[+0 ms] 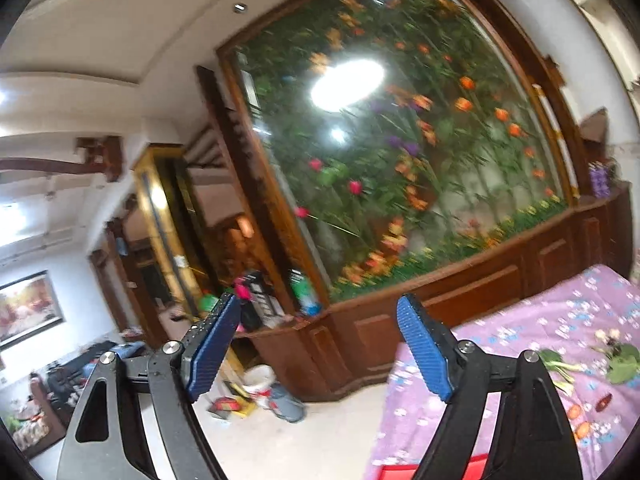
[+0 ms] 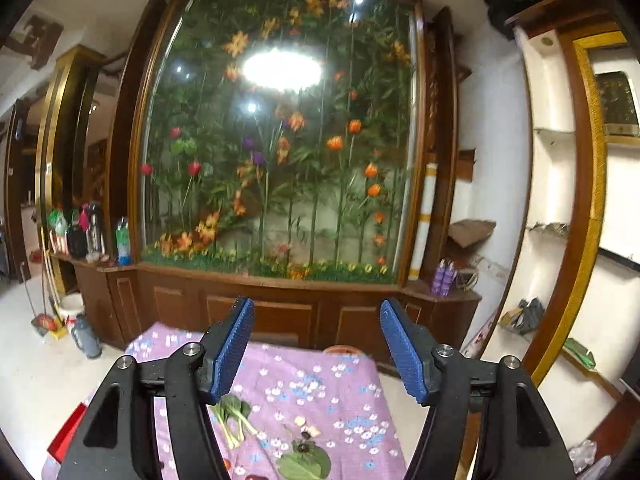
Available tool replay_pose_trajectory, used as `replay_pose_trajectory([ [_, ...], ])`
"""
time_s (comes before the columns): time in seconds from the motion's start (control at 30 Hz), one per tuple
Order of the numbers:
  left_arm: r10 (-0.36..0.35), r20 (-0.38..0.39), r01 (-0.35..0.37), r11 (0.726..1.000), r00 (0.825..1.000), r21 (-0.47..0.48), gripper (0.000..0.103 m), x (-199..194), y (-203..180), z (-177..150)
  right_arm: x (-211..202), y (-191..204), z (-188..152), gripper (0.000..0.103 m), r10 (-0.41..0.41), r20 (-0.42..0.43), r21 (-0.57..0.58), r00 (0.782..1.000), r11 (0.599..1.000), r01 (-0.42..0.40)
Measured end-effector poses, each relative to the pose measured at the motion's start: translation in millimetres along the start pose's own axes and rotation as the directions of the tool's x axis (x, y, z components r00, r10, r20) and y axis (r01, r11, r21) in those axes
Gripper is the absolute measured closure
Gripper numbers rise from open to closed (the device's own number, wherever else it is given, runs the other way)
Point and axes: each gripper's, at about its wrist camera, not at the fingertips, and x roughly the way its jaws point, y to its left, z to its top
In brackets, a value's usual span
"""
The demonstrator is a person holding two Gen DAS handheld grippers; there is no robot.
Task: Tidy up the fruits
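Observation:
My left gripper [image 1: 320, 340] is open and empty, raised and aimed at the room beyond the table's left edge. My right gripper [image 2: 316, 344] is open and empty, held above the table with the purple floral cloth [image 2: 328, 384]. On the cloth lie leafy greens [image 2: 234, 416], a flat green leaf [image 2: 304, 466] with small pieces beside it [image 2: 306, 426], and a red item at the bottom edge [image 2: 256, 477]. In the left wrist view the greens [image 1: 560, 364], a leaf [image 1: 624, 366] and small orange fruits [image 1: 578, 420] lie at the right on the cloth [image 1: 500, 344].
A red box [image 2: 66, 432] sits at the table's left edge; it also shows in the left wrist view [image 1: 432, 470]. A wooden cabinet with a glass flower display [image 2: 280, 140] stands behind the table. A bucket [image 1: 260, 378] and clutter stand on the floor at left.

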Motion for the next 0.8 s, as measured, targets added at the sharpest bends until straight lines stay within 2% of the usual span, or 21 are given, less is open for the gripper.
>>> replay_pose_trajectory([
  [0.07,-0.100,-0.049,0.099,0.995,0.994,-0.022,0.021,18.9,-25.7,-22.7,21.9,7.2,-23.7,0.028,0.046,-0.055,-0.010,0.997,0.999,-0.047],
  [0.1,-0.166,-0.084,0.164,0.986,0.982,-0.039,0.021,28.8,-42.1,-37.7,38.7,15.8,-46.1,0.028,0.082,-0.099,-0.012,0.992,0.996,-0.083],
  [0.17,-0.271,-0.140,0.264,0.962,0.952,-0.065,0.021,40.6,-73.0,-66.2,71.8,29.4,-91.0,0.028,0.148,-0.197,-0.010,0.969,0.988,-0.153],
  [0.2,-0.340,-0.175,0.330,0.940,0.924,-0.084,0.021,48.5,-96.6,-85.3,85.1,34.7,-112.8,0.028,0.176,-0.240,-0.003,0.955,0.983,-0.182],
  [0.23,-0.376,-0.194,0.364,0.927,0.906,-0.096,0.021,53.1,-111.1,-95.4,101.5,43.7,-142.9,0.028,0.215,-0.288,0.018,0.933,0.976,-0.219],
  [0.3,-0.470,-0.252,0.446,0.883,0.846,-0.148,0.021,66.2,-149.1,-127.7,131.0,59.9,-205.4,0.028,0.278,-0.373,0.056,0.885,0.959,-0.278],
  [0.33,-0.507,-0.280,0.474,0.862,0.815,-0.179,0.021,72.3,-163.2,-140.2,141.2,65.6,-228.3,0.028,0.296,-0.397,0.069,0.869,0.954,-0.293],
  [0.4,-0.606,-0.341,0.540,0.795,0.718,-0.277,0.021,88.3,-196.1,-173.0,162.4,73.2,-272.2,0.033,0.338,-0.447,0.114,0.829,0.940,-0.322],
  [0.47,-0.665,-0.372,0.569,0.746,0.647,-0.345,0.021,97.6,-219.9,-199.7,180.4,81.1,-316.4,0.038,0.396,-0.492,0.185,0.775,0.918,-0.352],
  [0.53,-0.697,-0.395,0.581,0.717,0.598,-0.386,0.022,103.2,-239.8,-223.2,191.9,83.8,-345.3,0.043,0.428,-0.513,0.226,0.744,0.904,-0.364],
  [0.63,-0.745,-0.439,0.583,0.667,0.502,-0.465,0.033,110.8,-266.0,-257.2,209.4,88.0,-379.8,0.052,0.462,-0.550,0.278,0.695,0.887,-0.369],
  [0.67,-0.749,-0.447,0.574,0.663,0.490,-0.481,0.034,114.1,-269.8,-263.0,215.7,90.2,-388.6,0.052,0.471,-0.559,0.292,0.682,0.882,-0.370],
  [0.8,-0.761,-0.455,0.528,0.648,0.462,-0.549,0.034,134.8,-279.9,-278.5,223.2,92.7,-400.5,0.052,0.508,-0.542,0.332,0.670,0.861,-0.384],
])
